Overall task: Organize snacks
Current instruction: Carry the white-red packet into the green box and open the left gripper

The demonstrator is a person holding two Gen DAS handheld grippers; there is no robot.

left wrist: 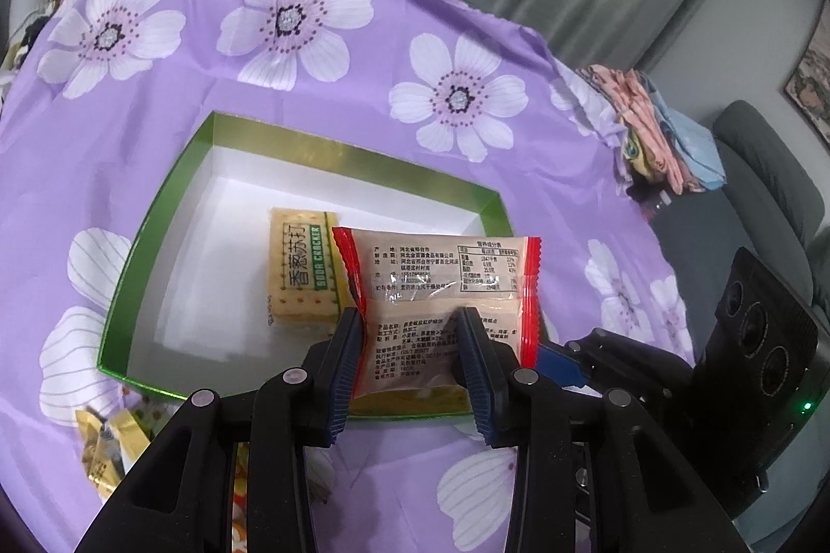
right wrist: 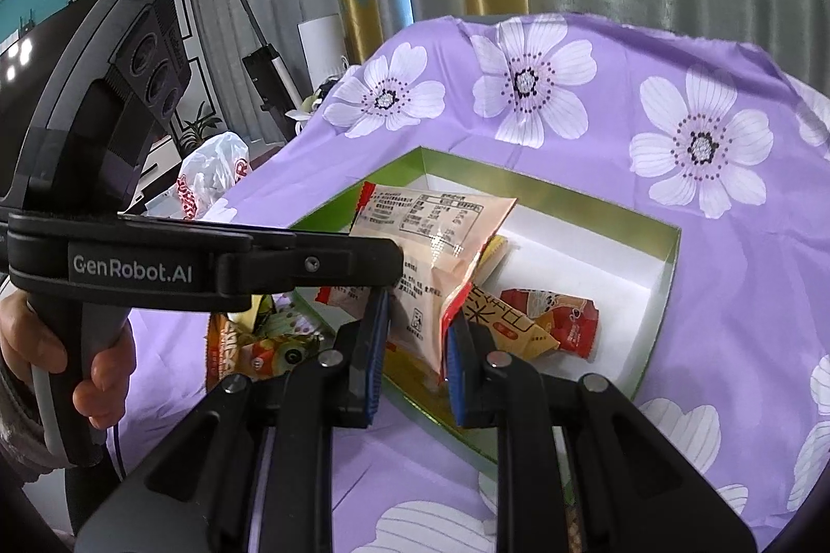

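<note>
Snacks are being gathered into a shallow green-walled box (left wrist: 155,216) that sits on a desk under a purple flowered cloth (left wrist: 363,50). Going from left to right in the left wrist view: a small heap of loose packets (left wrist: 111,441), gold and yellow, lies on the cloth just outside the box's near left corner, presumably waiting to be sorted. Inside the box, a soda cracker pack (left wrist: 301,273) lies flat on the white floor. Next to it, the left gripper (left wrist: 410,363) is clamped on a clear packet with red ends (left wrist: 446,273), its 2 blue pads pinching the near half so that the printed back faces up and the far end hangs over the box interior, partly covering the cracker pack. Held that way, it looks ready to be laid beside the cracker pack. Farther right, the other tool's black body shows past the box's near right corner, and folded cloths (left wrist: 653,127) sit at the desk's far edge.

In the right wrist view, a hand (right wrist: 98,371) grips the left tool's handle at the left. The right gripper (right wrist: 415,356) is closed on a yellow-orange packet (right wrist: 511,319), nipping its end, with that packet low over the box. A red packet (right wrist: 565,319) lies on the box floor just beyond. Both carried packets are over the box, so release seems the likely next step.
</note>
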